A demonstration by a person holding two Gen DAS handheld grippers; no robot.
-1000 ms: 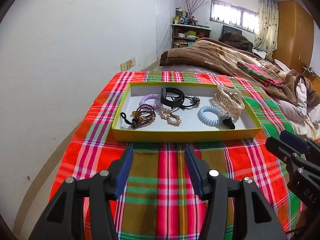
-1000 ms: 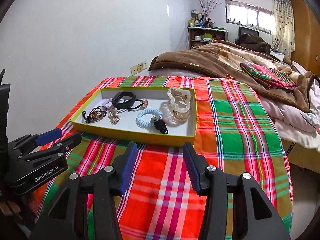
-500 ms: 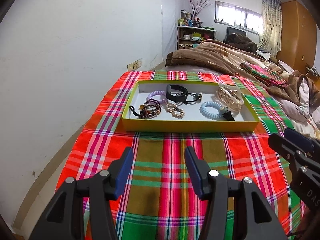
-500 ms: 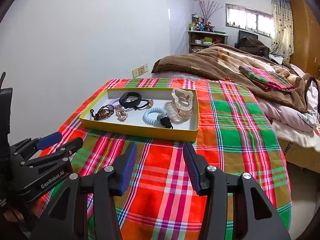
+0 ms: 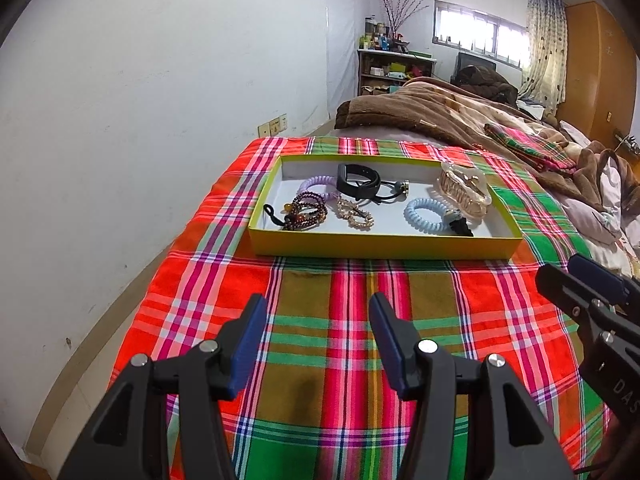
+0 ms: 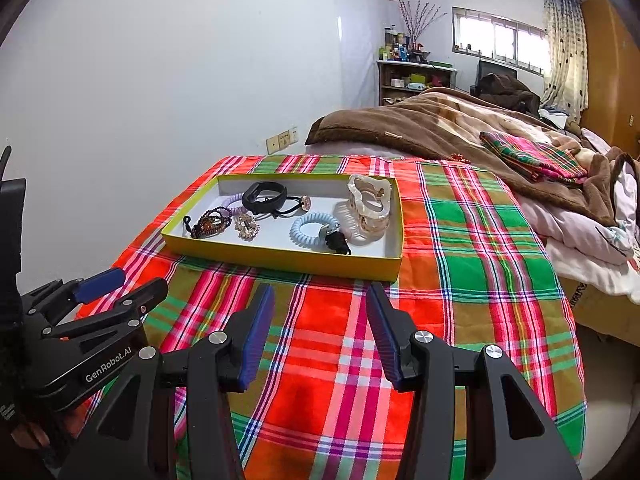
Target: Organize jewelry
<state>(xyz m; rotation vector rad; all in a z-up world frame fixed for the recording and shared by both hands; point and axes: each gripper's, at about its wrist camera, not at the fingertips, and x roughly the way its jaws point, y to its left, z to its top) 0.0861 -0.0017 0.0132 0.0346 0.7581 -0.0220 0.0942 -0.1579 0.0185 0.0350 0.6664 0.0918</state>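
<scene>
A yellow-green tray (image 5: 380, 246) (image 6: 280, 260) with a white floor sits on the plaid cloth. In it lie a black band (image 5: 357, 181) (image 6: 265, 197), a purple coil tie (image 5: 318, 182), a dark bead bracelet (image 5: 306, 213) (image 6: 210, 222), a gold bead bracelet (image 5: 355, 215) (image 6: 247, 226), a light blue coil tie (image 5: 425, 215) (image 6: 313, 229) and a clear hair claw (image 5: 464, 192) (image 6: 370, 204). My left gripper (image 5: 318, 312) is open and empty, well short of the tray. My right gripper (image 6: 320, 300) is open and empty, near the tray's front edge.
The red and green plaid cloth (image 5: 340, 360) (image 6: 460, 240) covers the bed end. A white wall (image 5: 140, 100) runs along the left. A brown blanket (image 5: 440, 112) and bedding lie behind and to the right. The cloth's right edge (image 6: 568, 320) drops off.
Both grippers have drawn back and risen from the tray, which now looks smaller and farther. Both stayed open. The items in the tray have not moved.
</scene>
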